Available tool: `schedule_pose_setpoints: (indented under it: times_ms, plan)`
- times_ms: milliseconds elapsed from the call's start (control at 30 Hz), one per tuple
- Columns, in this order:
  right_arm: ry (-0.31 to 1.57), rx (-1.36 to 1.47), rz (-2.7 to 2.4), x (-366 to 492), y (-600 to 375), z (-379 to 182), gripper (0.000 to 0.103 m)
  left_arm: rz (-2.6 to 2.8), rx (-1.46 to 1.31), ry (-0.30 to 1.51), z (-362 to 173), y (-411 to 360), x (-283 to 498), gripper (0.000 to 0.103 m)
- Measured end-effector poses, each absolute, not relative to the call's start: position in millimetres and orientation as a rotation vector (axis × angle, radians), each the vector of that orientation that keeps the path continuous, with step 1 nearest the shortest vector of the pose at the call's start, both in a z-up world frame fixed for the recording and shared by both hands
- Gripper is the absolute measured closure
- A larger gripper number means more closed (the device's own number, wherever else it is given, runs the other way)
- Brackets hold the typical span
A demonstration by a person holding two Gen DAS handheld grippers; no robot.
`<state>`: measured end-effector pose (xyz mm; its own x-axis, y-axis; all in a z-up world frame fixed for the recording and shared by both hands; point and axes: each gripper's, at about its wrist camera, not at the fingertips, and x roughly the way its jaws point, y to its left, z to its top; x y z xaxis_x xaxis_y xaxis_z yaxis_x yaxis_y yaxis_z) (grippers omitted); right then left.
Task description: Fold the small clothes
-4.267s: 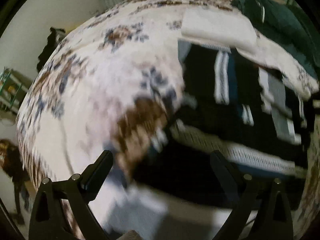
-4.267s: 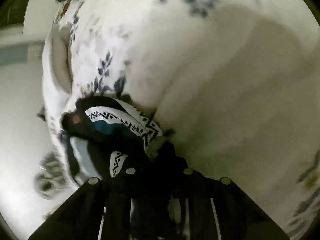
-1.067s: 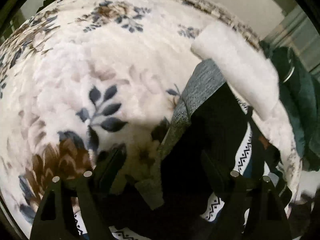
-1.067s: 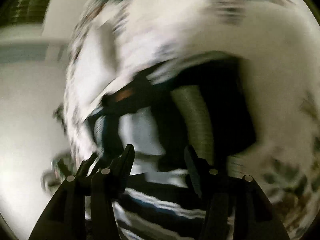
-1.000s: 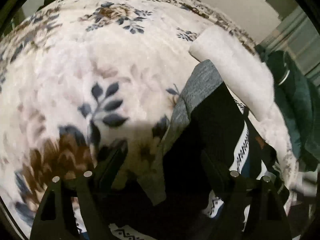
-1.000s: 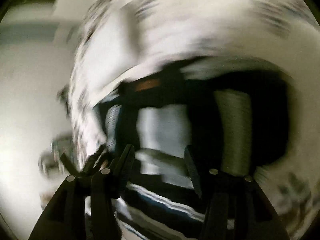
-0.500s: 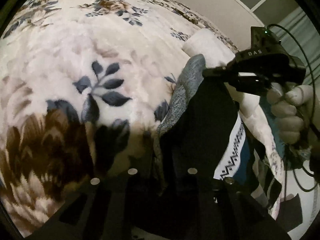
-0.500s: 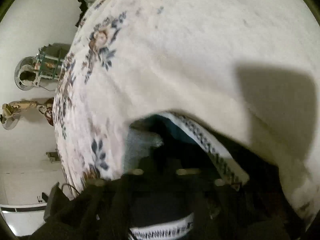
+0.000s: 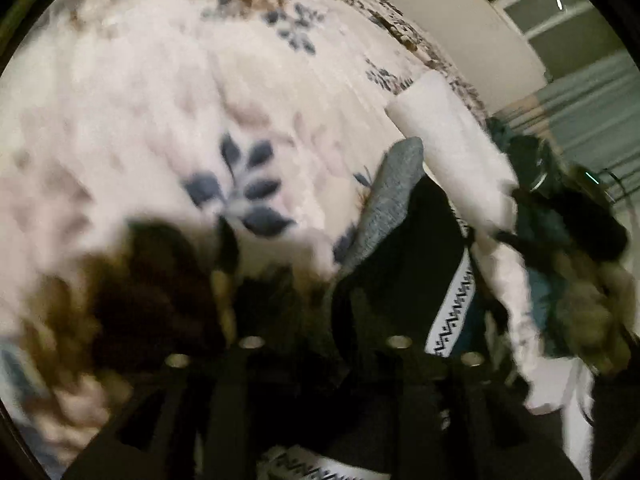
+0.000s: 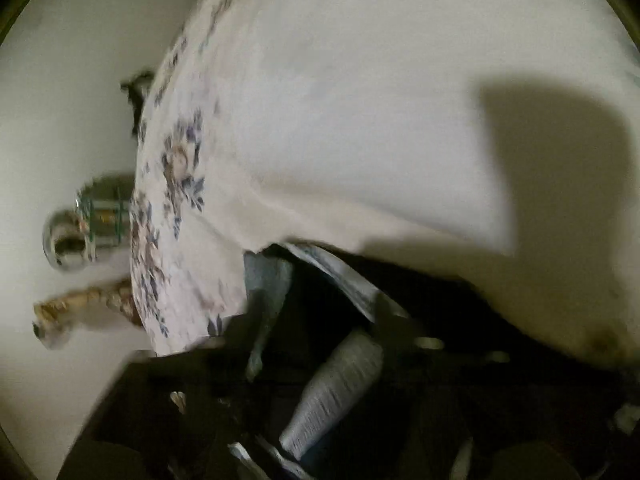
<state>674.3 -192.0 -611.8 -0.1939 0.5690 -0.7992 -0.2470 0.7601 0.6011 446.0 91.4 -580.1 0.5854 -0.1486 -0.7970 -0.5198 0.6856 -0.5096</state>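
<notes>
**Shorts pinched by both grippers, on the blanket**

Left gripper [image 9: 320, 320]: jaws pressed together on the shorts [image 9: 400, 264] near the grey waistband [image 9: 394, 196], likely to anchor that edge for a fold. Right gripper [image 10: 332, 364]: blurred, jaws look pinched on dark cloth. Shorts sit on the floral blanket [image 9: 160, 100], touching a white folded cloth [image 9: 448, 140].

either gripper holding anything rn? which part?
Left gripper is shut on the dark garment, at its near edge beside the grey ribbed band. Right gripper is over the same garment, but blur hides whether it grips.
</notes>
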Motion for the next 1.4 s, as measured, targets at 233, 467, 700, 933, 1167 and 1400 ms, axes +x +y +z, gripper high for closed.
schedule_pose_setpoints:
  times_ms: [233, 467, 700, 933, 1167, 1400]
  plan:
    - [1.574, 0.348, 0.415, 614.7, -391.4, -576.5, 0.036, 0.305, -0.549, 0.898, -534.1, 69.3, 445.8, 0.013]
    - [1.579, 0.456, 0.223, 621.9, -529.8, -607.4, 0.036, 0.312, -0.381, 1.002, -526.0, 7.8, 412.0, 0.013]
    - [1.726, 0.614, 0.382, 648.2, -532.2, -699.3, 0.038, 0.354, -0.227, 1.156, -525.6, -75.1, 330.2, 0.013]
    - [1.696, 0.509, 0.339, 643.0, -532.3, -700.3, 0.093, 0.224, -0.239, 1.377, -546.7, -184.4, 237.8, 0.013]
    - [1.833, 0.444, 0.423, 636.1, -540.5, -676.9, 0.046, -0.059, -0.152, 1.504, -573.6, -306.9, 203.7, 0.013]
    - [1.852, 0.417, 0.429, 616.8, -588.7, -653.1, 0.045, -0.05, 0.015, 1.518, -607.2, -341.9, 211.2, 0.043]
